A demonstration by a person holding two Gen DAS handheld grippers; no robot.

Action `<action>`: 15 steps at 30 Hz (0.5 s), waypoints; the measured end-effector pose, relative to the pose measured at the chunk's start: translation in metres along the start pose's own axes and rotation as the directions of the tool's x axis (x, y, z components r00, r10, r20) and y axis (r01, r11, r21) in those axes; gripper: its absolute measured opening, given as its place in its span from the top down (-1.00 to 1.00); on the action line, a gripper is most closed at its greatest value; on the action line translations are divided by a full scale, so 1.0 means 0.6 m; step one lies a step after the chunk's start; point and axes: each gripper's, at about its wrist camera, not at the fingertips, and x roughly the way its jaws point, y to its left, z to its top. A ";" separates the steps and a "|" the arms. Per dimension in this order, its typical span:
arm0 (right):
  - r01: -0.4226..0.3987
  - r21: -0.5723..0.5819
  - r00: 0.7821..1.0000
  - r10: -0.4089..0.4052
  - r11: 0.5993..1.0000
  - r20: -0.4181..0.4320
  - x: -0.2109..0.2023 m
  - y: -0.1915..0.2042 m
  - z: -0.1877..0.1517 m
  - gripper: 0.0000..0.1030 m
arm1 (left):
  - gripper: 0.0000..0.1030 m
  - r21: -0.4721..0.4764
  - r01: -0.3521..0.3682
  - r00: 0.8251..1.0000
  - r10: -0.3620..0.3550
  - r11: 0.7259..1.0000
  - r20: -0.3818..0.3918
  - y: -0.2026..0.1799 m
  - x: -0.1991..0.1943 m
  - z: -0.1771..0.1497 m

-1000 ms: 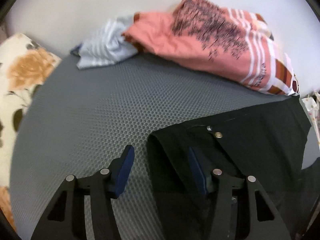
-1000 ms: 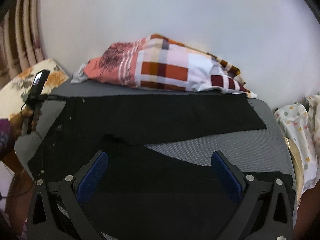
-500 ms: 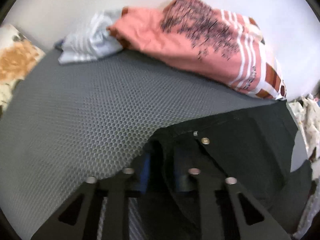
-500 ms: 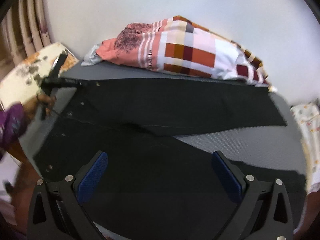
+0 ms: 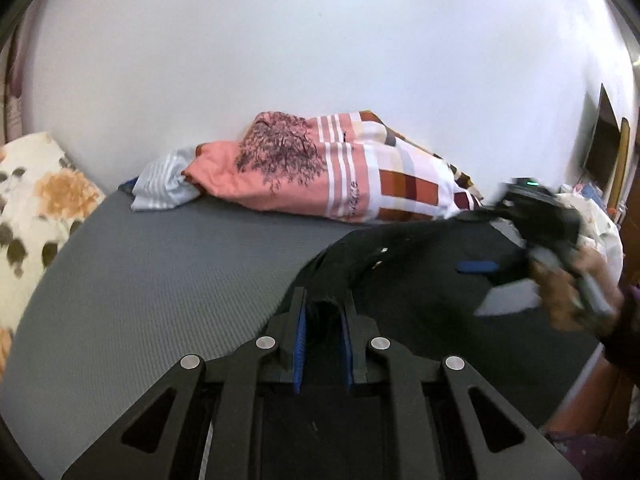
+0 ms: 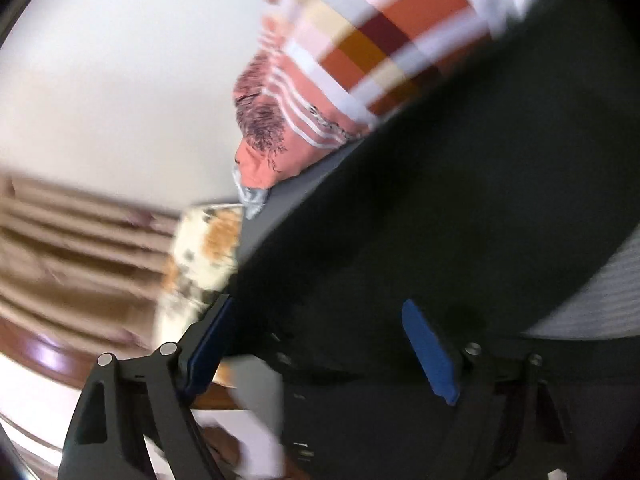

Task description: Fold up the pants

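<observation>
Pants [image 5: 420,280] between left fingers [image 5: 299,336]

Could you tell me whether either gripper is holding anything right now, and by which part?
The left gripper is shut on the black pants, pinching a bunched fold near the waistband. The right gripper is open, its fingers either side of the fabric.

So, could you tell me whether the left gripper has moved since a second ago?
Yes. The left gripper has shut on the black pants and lifted: the pink patterned bedding sits lower in its view, with more wall above.
</observation>
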 end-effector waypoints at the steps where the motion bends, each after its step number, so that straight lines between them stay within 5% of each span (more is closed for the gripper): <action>1: 0.006 0.024 1.000 -0.006 1.000 0.004 0.009 -0.009 0.009 -0.55 | 0.70 -0.002 -0.002 1.000 0.002 1.000 -0.006 -0.004 -0.006 -0.009; 4: 0.019 0.047 1.000 -0.019 0.999 0.001 0.038 -0.027 0.039 -0.33 | 0.70 -0.038 0.002 0.999 -0.004 0.999 -0.037 -0.008 -0.011 -0.034; 5: 0.030 0.044 1.000 -0.030 0.999 -0.003 0.045 -0.030 0.044 0.09 | 0.70 -0.051 0.004 0.999 -0.006 0.999 -0.049 -0.008 -0.011 -0.039; 6: 0.064 0.045 0.998 -0.063 0.997 -0.011 0.050 -0.032 0.048 0.71 | 0.70 -0.062 0.002 0.998 -0.005 0.998 -0.055 -0.009 -0.015 -0.046; 7: 0.092 0.050 0.996 -0.092 0.995 -0.004 0.048 -0.034 0.044 0.84 | 0.69 -0.072 -0.001 0.998 -0.003 0.997 -0.062 -0.008 -0.016 -0.050; 15: 0.163 -0.165 0.985 -0.152 0.973 0.081 -0.031 0.000 -0.089 0.84 | 0.68 -0.136 -0.031 0.989 0.011 0.990 -0.146 0.012 -0.047 -0.085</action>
